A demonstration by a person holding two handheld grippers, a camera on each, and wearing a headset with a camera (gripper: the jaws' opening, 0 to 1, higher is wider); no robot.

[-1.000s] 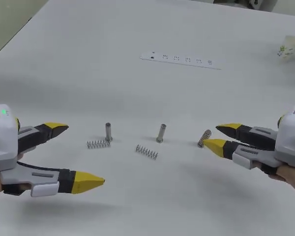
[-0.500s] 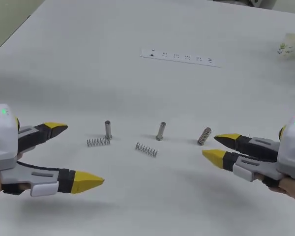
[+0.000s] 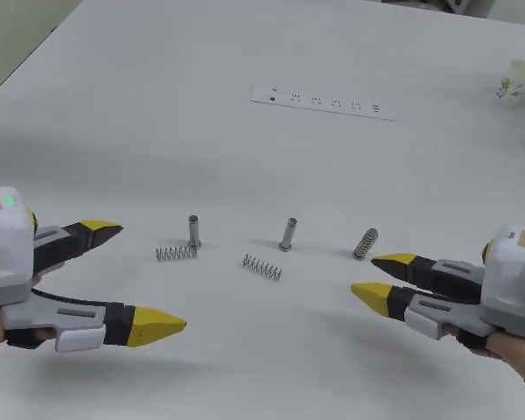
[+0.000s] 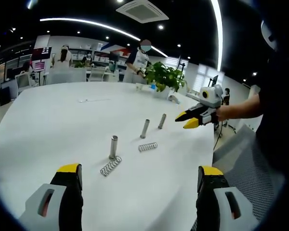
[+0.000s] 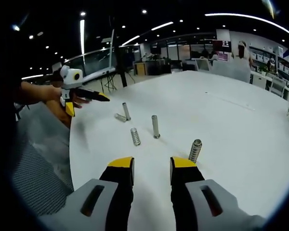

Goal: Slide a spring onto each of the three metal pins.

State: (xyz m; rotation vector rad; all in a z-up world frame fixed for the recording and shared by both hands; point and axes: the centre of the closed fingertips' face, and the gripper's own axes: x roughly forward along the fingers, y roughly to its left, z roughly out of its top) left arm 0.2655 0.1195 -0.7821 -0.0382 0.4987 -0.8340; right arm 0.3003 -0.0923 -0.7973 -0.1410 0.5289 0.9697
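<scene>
On the white workbench top [image 3: 245, 175], three small silver metal pins stand in a row between the two tools. The left pin [image 3: 193, 232] stands upright and bare. The middle pin [image 3: 288, 234] is also bare and leans slightly. The right pin [image 3: 369, 235] leans too and already wears a fitted coil spring [image 5: 194, 151] around its shaft. Two more silver wire springs lie flat on the table. The first loose spring [image 3: 176, 254] lies just beside the foot of the left pin. The second loose spring [image 3: 262, 268] lies between the left and middle pins, a little nearer the person. The left gripper [image 3: 129, 276], grey with black, yellow-tipped jaws, hovers well to the left of the pins, its jaws spread wide with nothing between them. The right gripper [image 3: 381, 276] hovers near the right pin without touching it, its jaws parted by a narrow gap and empty. Farther back lie a long white power strip [image 3: 324, 102] and, near the far right edge, a white cup with a green print [image 3: 516, 83].
</scene>
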